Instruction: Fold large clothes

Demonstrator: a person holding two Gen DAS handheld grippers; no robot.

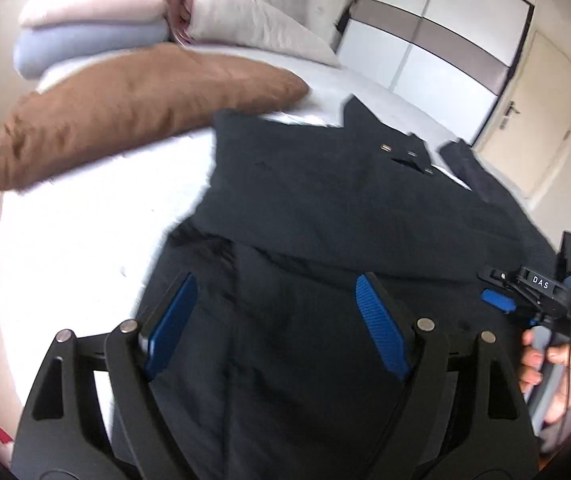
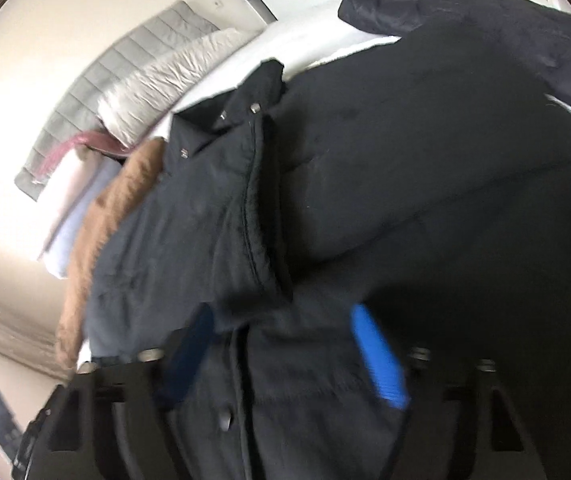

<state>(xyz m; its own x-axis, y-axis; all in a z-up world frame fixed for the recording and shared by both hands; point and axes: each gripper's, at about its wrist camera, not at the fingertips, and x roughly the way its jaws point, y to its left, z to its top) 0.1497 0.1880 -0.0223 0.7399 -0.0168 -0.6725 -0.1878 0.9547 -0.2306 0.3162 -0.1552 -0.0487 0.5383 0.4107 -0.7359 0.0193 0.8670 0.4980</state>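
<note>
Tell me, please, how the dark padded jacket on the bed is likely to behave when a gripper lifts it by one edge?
The dark jacket would probably flop and drape, since it already lies in soft folds on the bed. Its quilted, puffy panels suggest bulk rather than much weight. The smooth shell fabric may slip between the blue pads, so a deep bite on the hem seems wise.

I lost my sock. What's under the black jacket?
The jacket lies on a white bed; only sheet shows around it. Anything beneath is covered, so a sock can't be ruled out.
</note>
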